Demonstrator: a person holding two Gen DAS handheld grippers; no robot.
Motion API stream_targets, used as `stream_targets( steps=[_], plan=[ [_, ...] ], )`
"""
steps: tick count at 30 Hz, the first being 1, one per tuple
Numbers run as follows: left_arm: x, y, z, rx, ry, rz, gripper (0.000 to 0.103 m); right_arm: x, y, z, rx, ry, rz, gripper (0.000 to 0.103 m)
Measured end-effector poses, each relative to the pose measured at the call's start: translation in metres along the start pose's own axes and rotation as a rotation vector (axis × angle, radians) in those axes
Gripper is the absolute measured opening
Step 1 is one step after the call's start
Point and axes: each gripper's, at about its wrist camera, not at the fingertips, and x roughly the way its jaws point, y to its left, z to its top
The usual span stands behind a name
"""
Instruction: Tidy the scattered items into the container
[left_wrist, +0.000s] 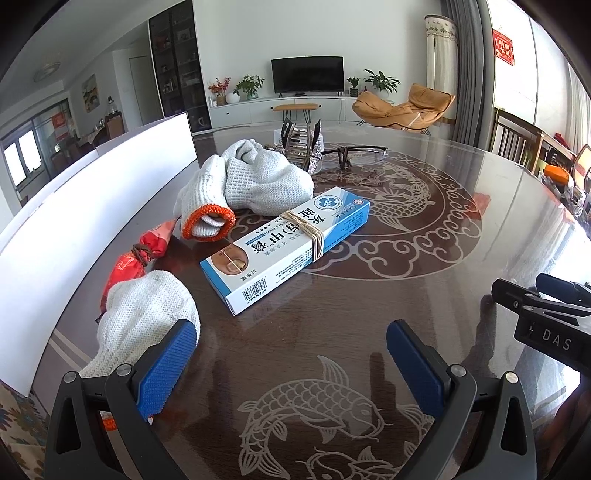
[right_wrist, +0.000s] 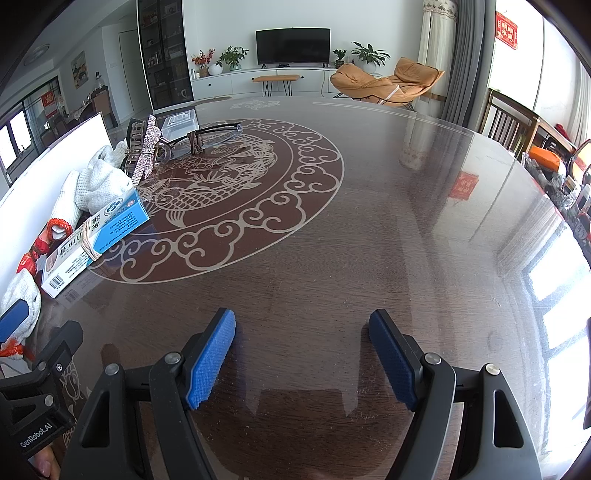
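Note:
A blue-and-white medicine box (left_wrist: 286, 245) bound with a rubber band lies on the dark table, also seen at the left in the right wrist view as the box (right_wrist: 96, 243). Behind it sit a white knitted glove with an orange cuff (left_wrist: 247, 181), a red tied packet (left_wrist: 138, 258), a hair claw (left_wrist: 301, 144) and glasses (left_wrist: 354, 151). A second white glove (left_wrist: 144, 317) lies beside my left gripper's left finger. The white container (left_wrist: 92, 206) stands along the left. My left gripper (left_wrist: 291, 363) is open over bare table. My right gripper (right_wrist: 301, 354) is open, nothing between its fingers.
A clear plastic box (right_wrist: 179, 120) sits at the far side of the table (right_wrist: 369, 221). The right gripper's body (left_wrist: 546, 314) shows at the right of the left wrist view. Chairs (right_wrist: 506, 122) stand past the table's right edge.

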Motion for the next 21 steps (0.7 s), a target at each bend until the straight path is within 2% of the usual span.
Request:
stream_targets(
  steps=[21],
  plan=[
    [-0.0001,-0.0008,-0.0002,0.005,-0.001,0.002,0.103,-0.0003,0.0001,-0.0001,-0.001,-0.001,0.001,0.077]
  ],
)
